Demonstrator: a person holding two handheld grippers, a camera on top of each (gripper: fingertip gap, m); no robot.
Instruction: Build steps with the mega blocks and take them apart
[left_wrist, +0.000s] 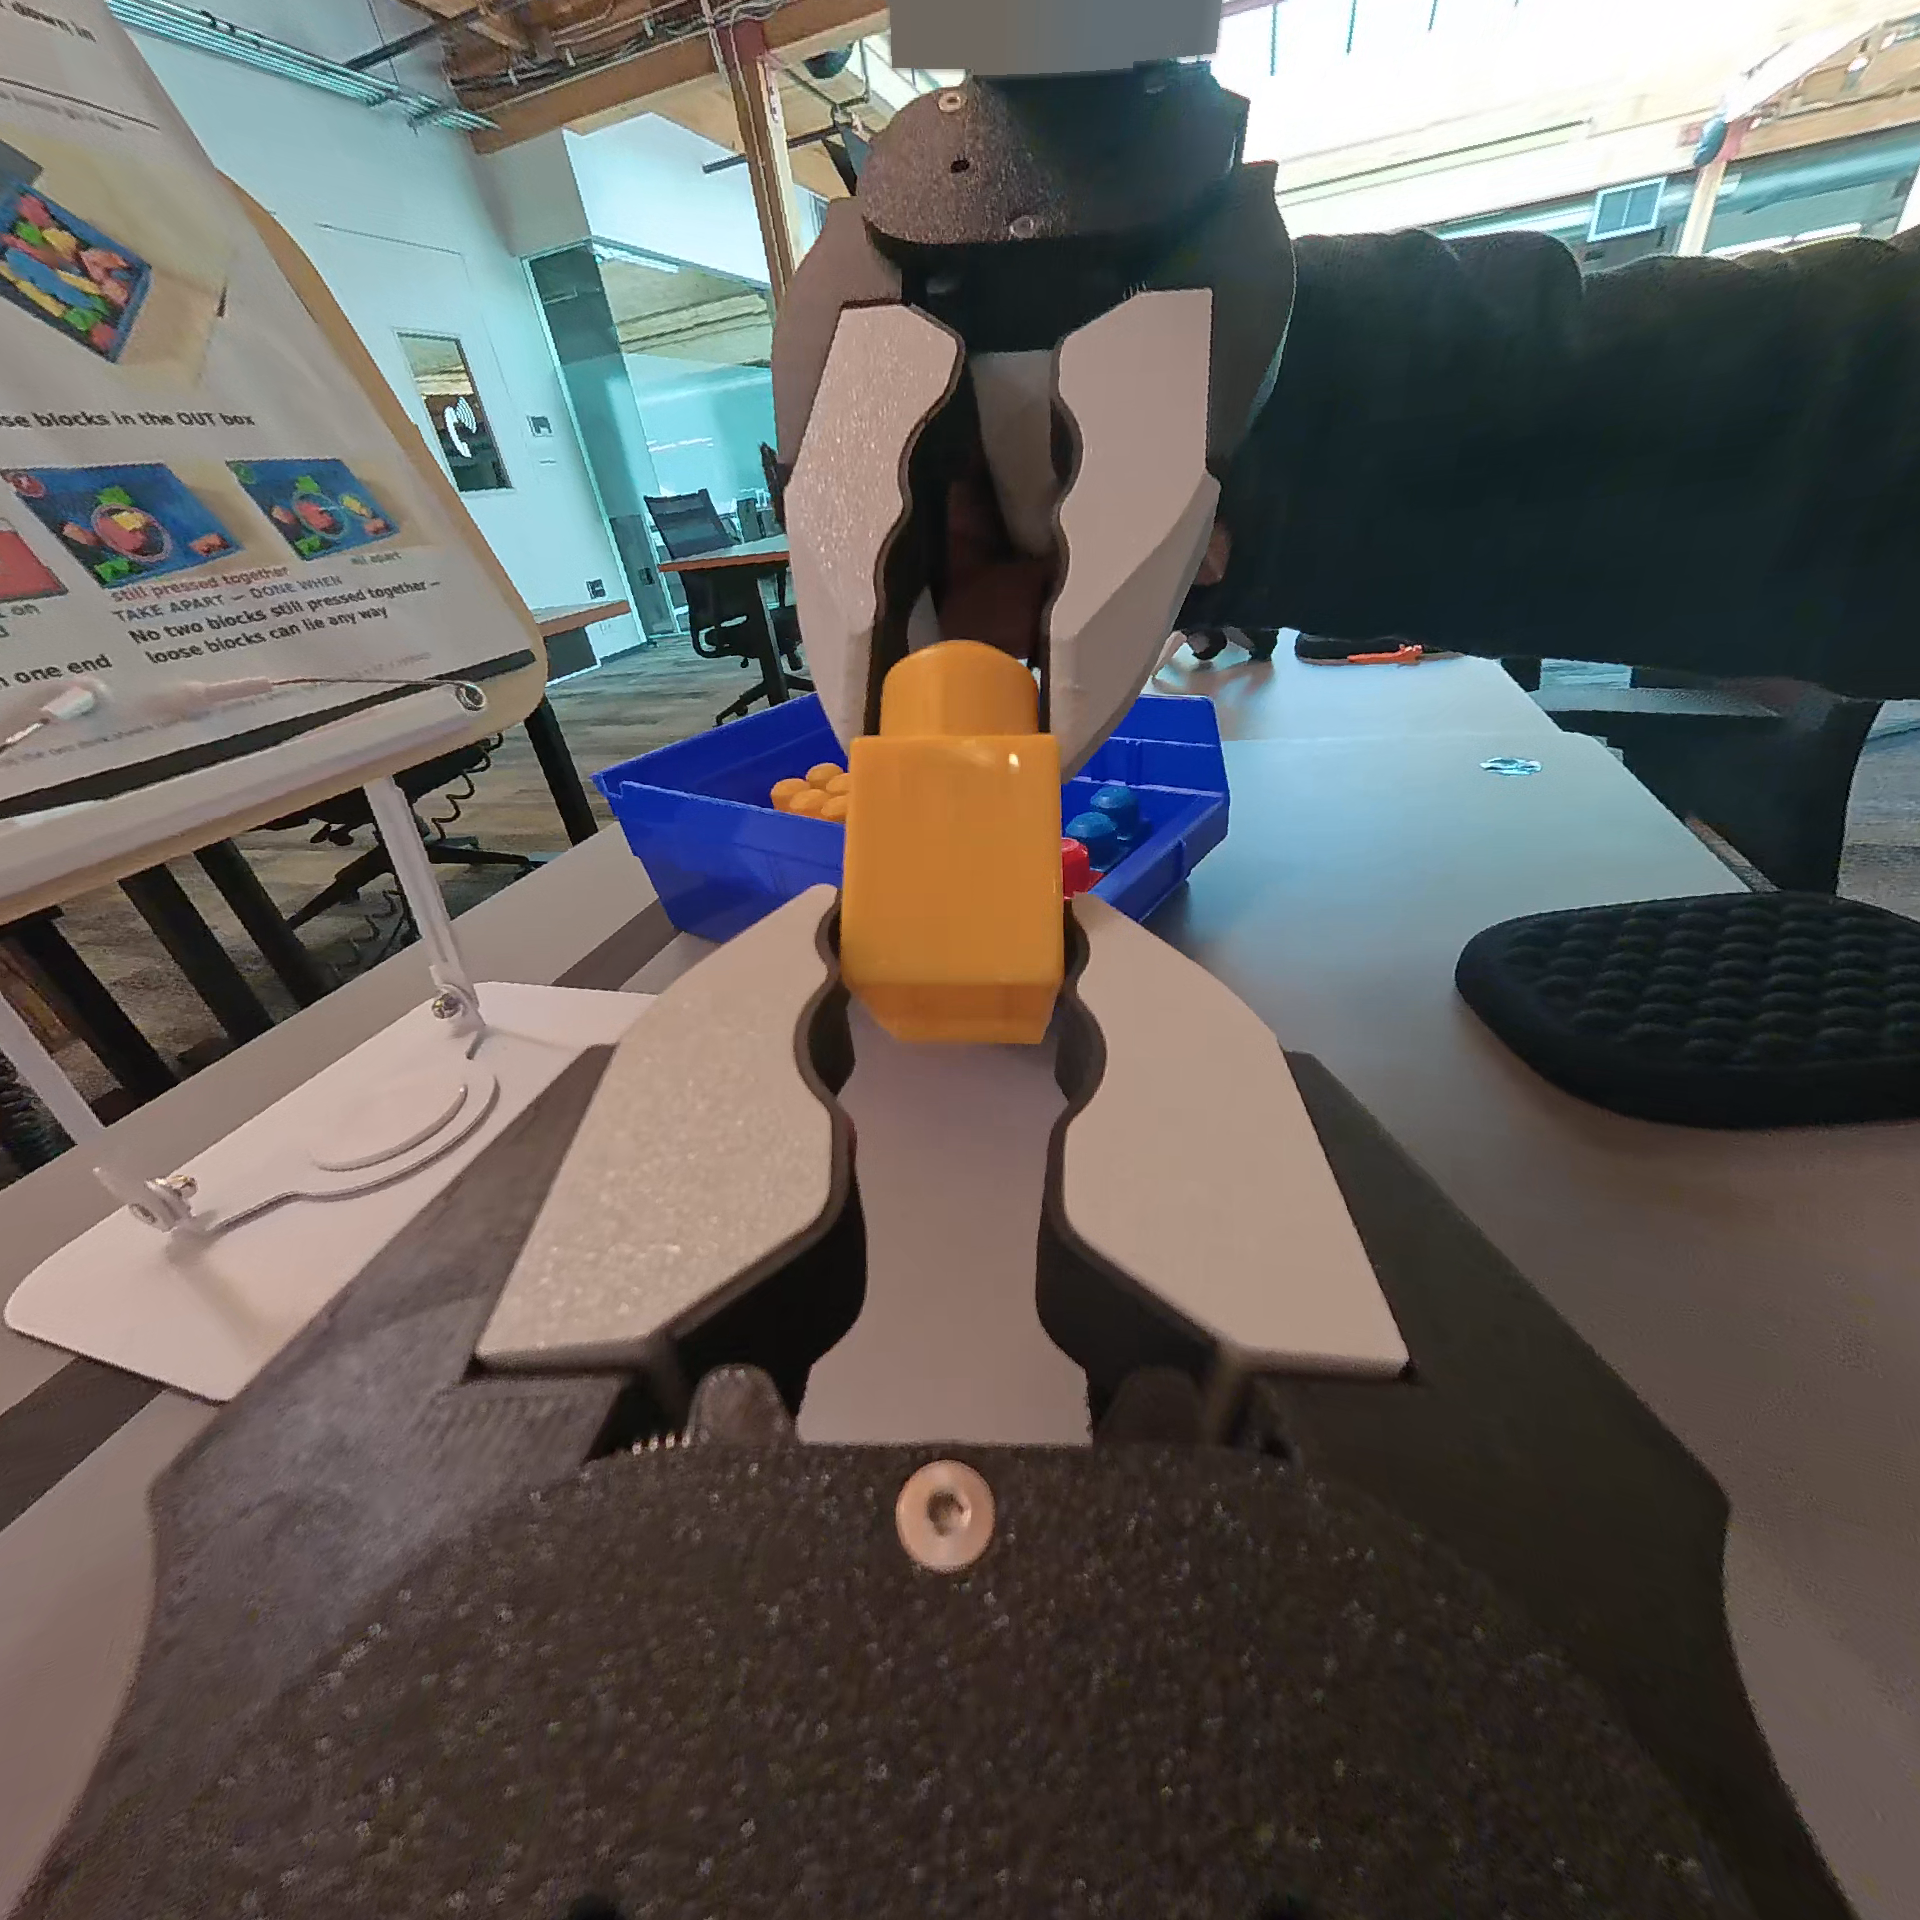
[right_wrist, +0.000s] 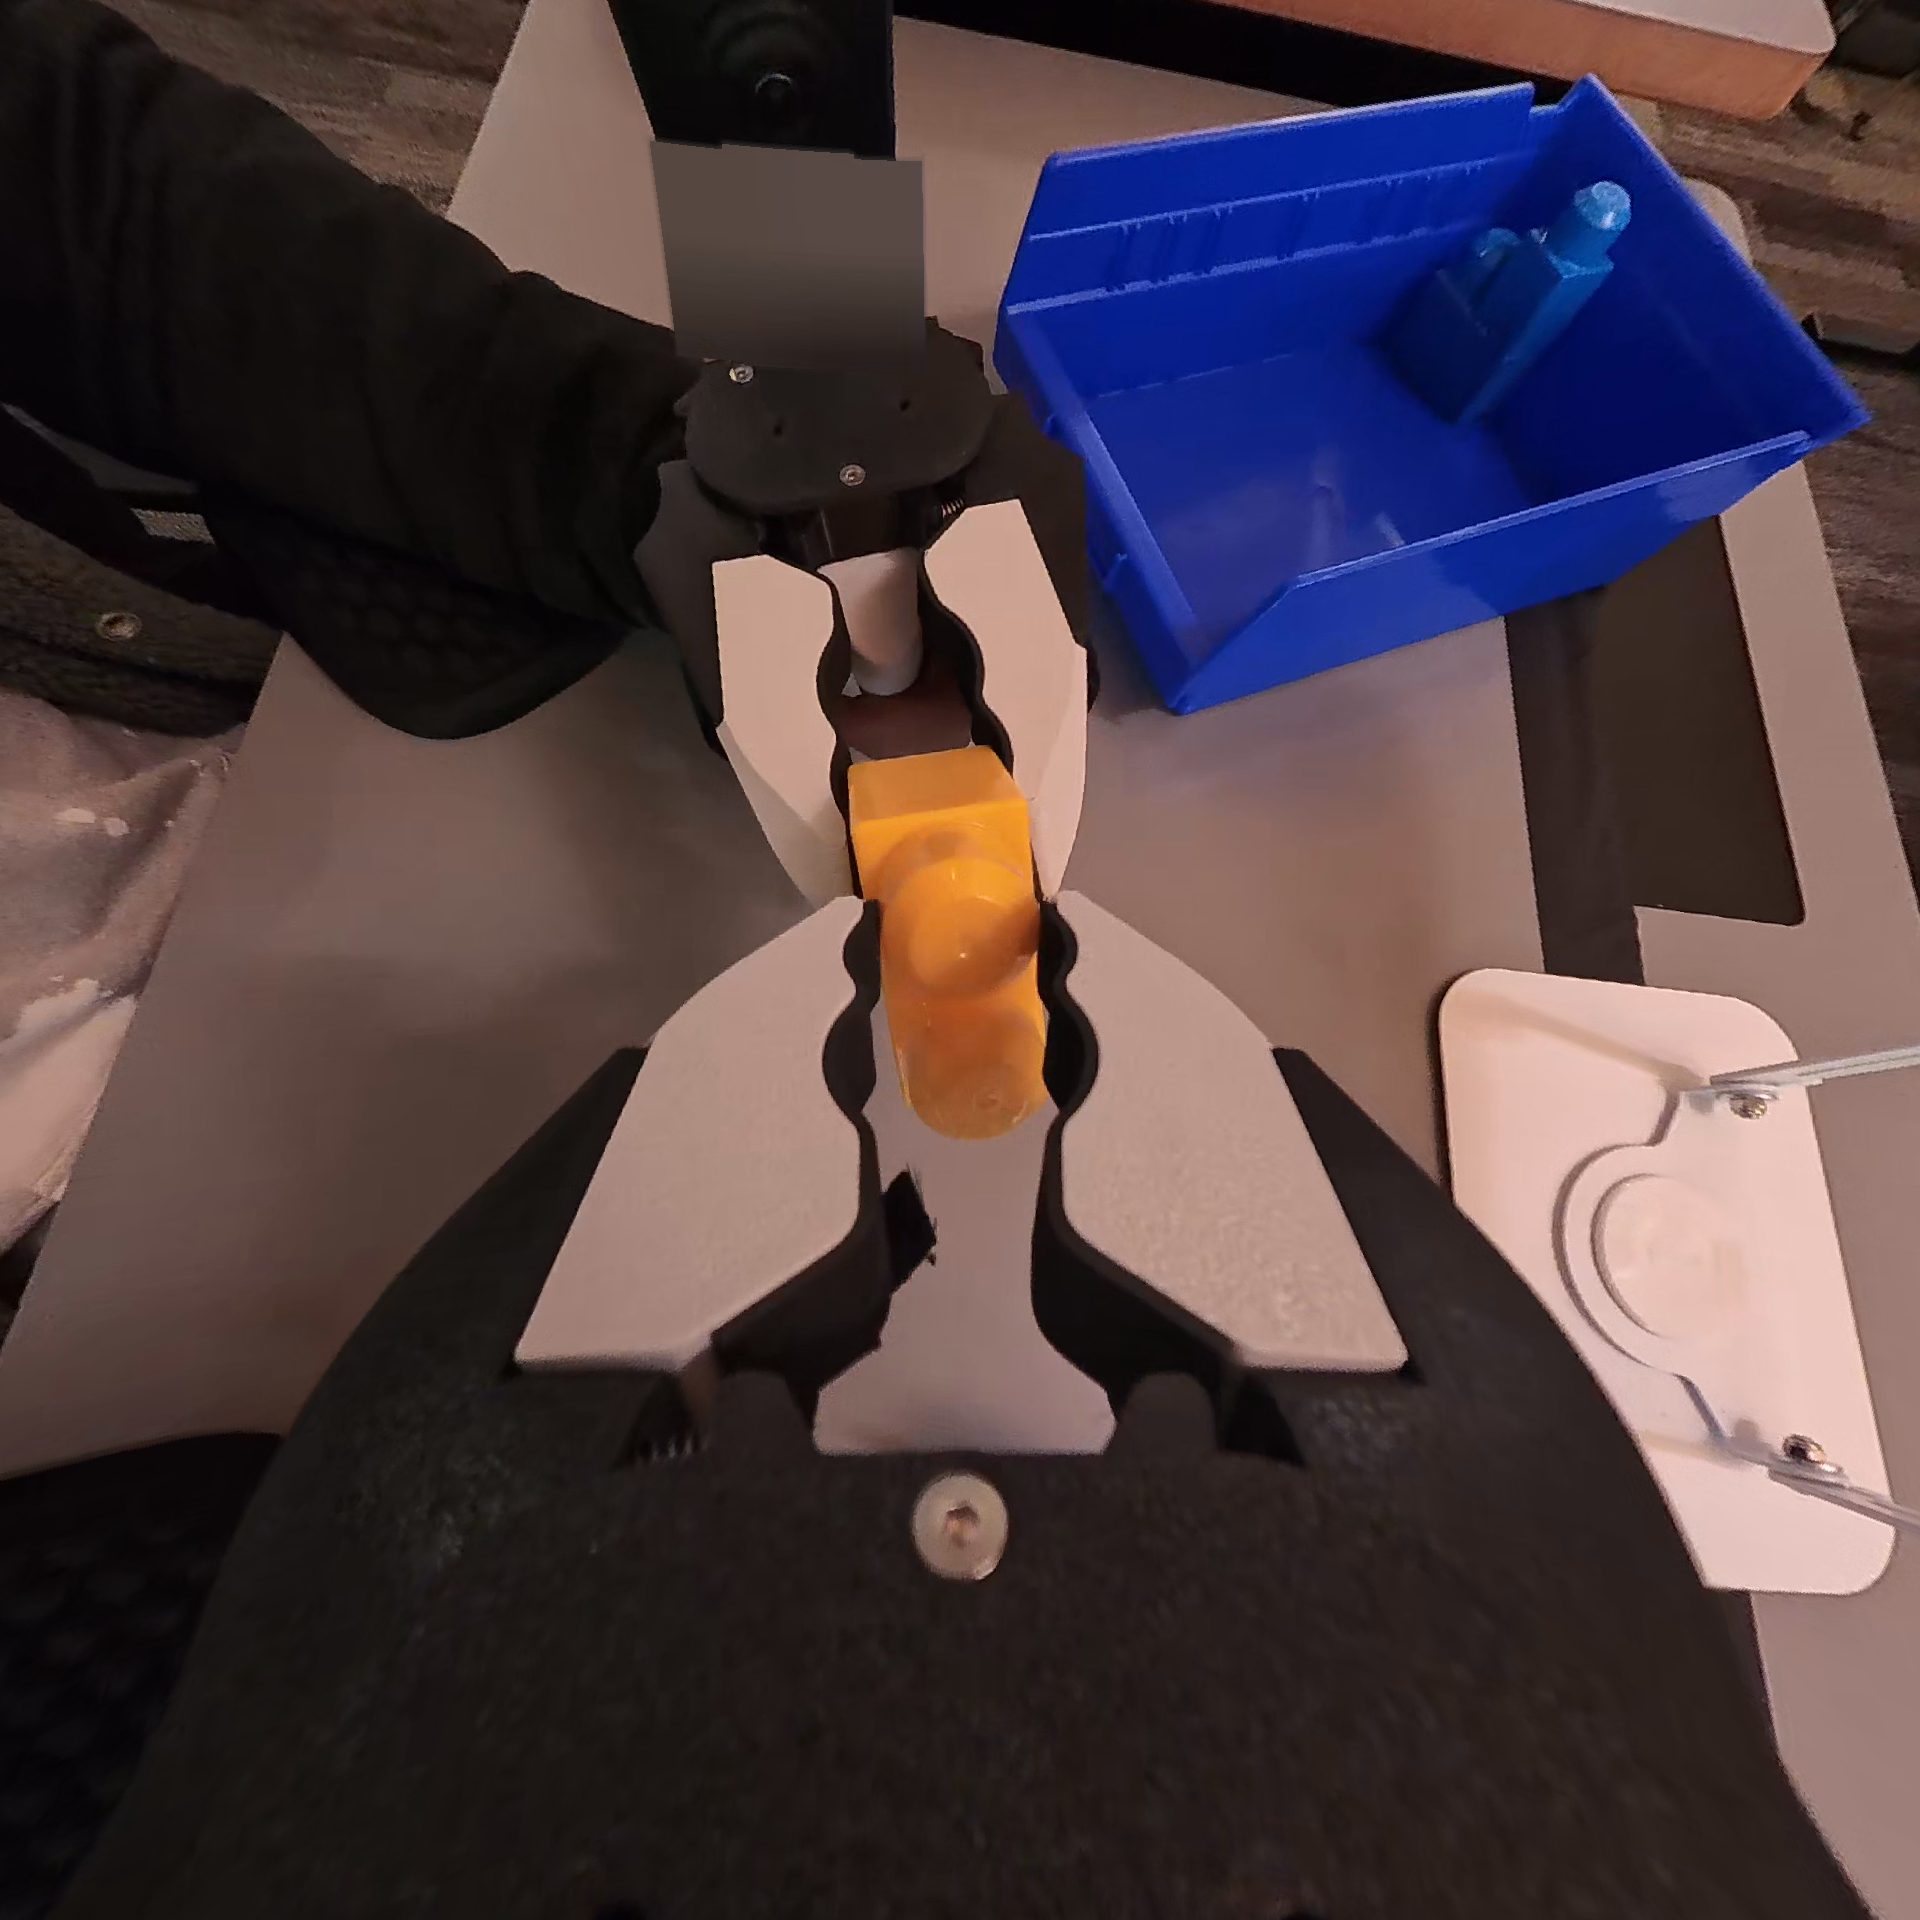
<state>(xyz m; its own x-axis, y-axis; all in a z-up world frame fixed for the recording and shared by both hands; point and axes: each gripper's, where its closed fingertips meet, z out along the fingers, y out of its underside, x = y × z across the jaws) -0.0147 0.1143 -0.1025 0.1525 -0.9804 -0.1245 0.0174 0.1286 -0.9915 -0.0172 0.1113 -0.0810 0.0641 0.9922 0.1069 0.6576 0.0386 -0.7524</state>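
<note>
An orange mega block (left_wrist: 951, 883) is held in the air between both grippers, over the grey table. My left gripper (left_wrist: 951, 920) is shut on its body from the near side. My right gripper (left_wrist: 961, 707) comes down from above and is shut around its round stud. In the right wrist view, my right gripper (right_wrist: 956, 925) clamps the studded part of the orange block (right_wrist: 961, 1039), and the left gripper (right_wrist: 940, 831) clamps the square end. I cannot tell whether it is one block or two pressed together.
A blue bin (left_wrist: 717, 831) with orange, blue and red blocks stands behind the held block. Another blue bin (right_wrist: 1299, 540) holds a blue block (right_wrist: 1496, 301). An instruction sheet (left_wrist: 208, 416) stands on a white stand (left_wrist: 312, 1143) at the left. A black mat (left_wrist: 1704, 997) lies at the right. My two grippers' fingertips are within a few centimetres of each other.
</note>
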